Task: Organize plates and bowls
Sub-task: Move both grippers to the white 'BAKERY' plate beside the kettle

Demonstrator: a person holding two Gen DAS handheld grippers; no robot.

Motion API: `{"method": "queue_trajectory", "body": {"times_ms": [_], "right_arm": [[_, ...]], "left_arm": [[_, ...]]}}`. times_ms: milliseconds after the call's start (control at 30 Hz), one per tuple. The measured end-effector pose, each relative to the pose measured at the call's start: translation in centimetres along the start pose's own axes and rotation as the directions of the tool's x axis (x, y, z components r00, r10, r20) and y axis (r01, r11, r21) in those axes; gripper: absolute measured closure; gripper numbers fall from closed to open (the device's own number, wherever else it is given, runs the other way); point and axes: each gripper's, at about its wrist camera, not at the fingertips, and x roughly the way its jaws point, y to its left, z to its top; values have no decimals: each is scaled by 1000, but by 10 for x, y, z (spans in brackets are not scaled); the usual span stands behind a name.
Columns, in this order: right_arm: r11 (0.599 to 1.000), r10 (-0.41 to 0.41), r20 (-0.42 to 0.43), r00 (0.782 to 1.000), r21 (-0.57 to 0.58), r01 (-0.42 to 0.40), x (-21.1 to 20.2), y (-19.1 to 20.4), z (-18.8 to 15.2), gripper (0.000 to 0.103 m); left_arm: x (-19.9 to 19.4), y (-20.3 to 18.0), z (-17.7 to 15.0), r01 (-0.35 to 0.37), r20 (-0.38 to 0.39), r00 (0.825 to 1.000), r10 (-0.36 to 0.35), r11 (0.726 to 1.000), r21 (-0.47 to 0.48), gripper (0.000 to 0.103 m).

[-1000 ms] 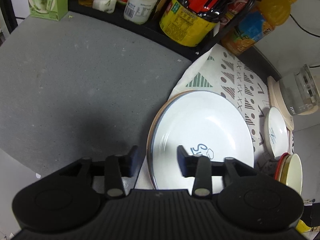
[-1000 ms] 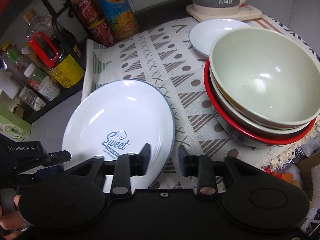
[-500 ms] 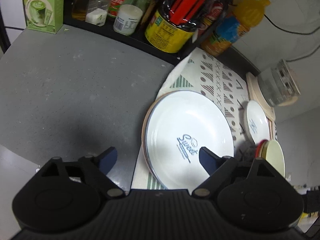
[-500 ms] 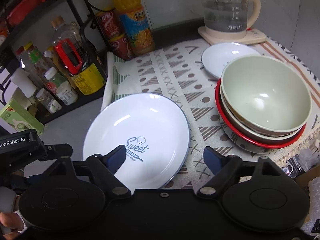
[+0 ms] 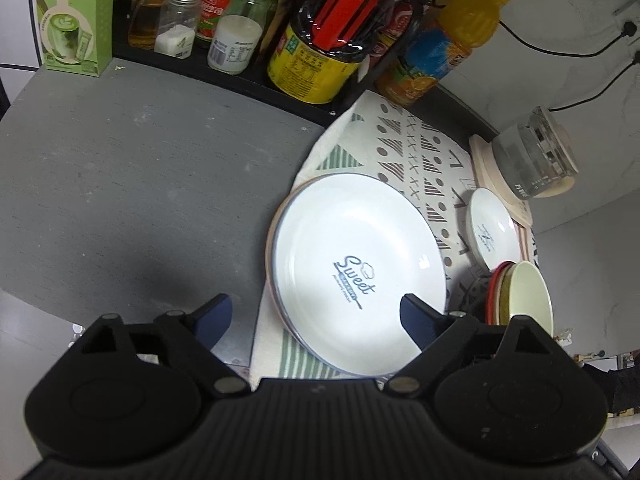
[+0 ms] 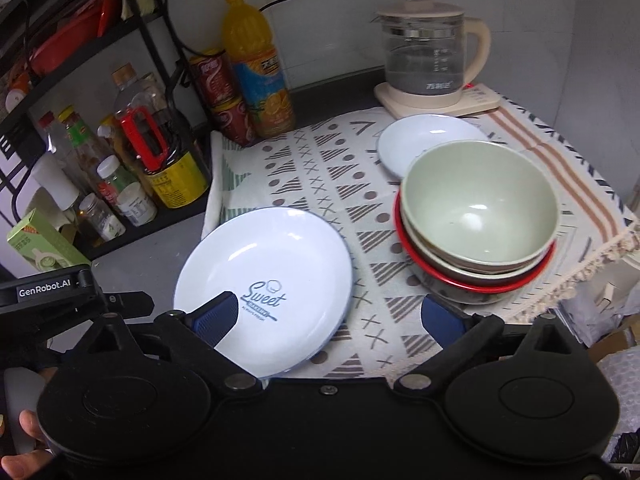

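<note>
A large white "Sweet" plate point(image 5: 356, 264) lies on top of another plate at the left end of a patterned cloth point(image 5: 416, 152); it also shows in the right wrist view point(image 6: 272, 276). A small white plate point(image 6: 424, 140) lies near the kettle. A pale green bowl point(image 6: 480, 208) tops a stack of bowls with a red rim point(image 6: 476, 284). My left gripper point(image 5: 316, 314) is open and empty, raised above the near edge of the large plate. My right gripper point(image 6: 328, 318) is open and empty, raised above the cloth between the plate and the bowl stack.
A glass kettle point(image 6: 432, 52) on its base stands at the back right. A rack with bottles, jars and a yellow tin point(image 5: 312, 64) lines the back left. An orange juice bottle point(image 6: 256, 68) and a green carton point(image 5: 72, 16) stand nearby. Grey countertop point(image 5: 132, 184) lies left of the cloth.
Both grippers went from narrowly open to wide open and have pulled up and back from the large plate, so more of the table shows.
</note>
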Motion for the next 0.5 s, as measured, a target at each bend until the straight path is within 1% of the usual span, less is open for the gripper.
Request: {"method": "queue_trajectory", "body": {"times_ms": [33, 100, 200, 267, 400, 500], "right_arm": [[1000, -5, 1, 1000, 7, 5, -2, -3, 1, 4], [1000, -23, 18, 1000, 18, 22, -8, -7, 2, 4], [1000, -31, 43, 999, 6, 31, -18, -12, 5, 4], [1000, -26, 53, 998, 12, 25, -22, -17, 8, 4], [1000, -22, 48, 999, 9, 21, -24, -23, 12, 5], [999, -45, 78, 996, -21, 47, -28, -25, 14, 5]], "left_arm": [[-2, -2, -1, 6, 1, 1000, -6, 1000, 4, 13], [-4, -6, -3, 15, 1, 1000, -15, 1000, 13, 8], [-7, -12, -5, 39, 6, 999, -39, 999, 28, 6], [-7, -15, -5, 48, 9, 999, -48, 998, 34, 0], [-3, -19, -5, 67, 3, 998, -67, 997, 41, 0], [-3, -26, -6, 68, 10, 998, -69, 996, 61, 0]]}}
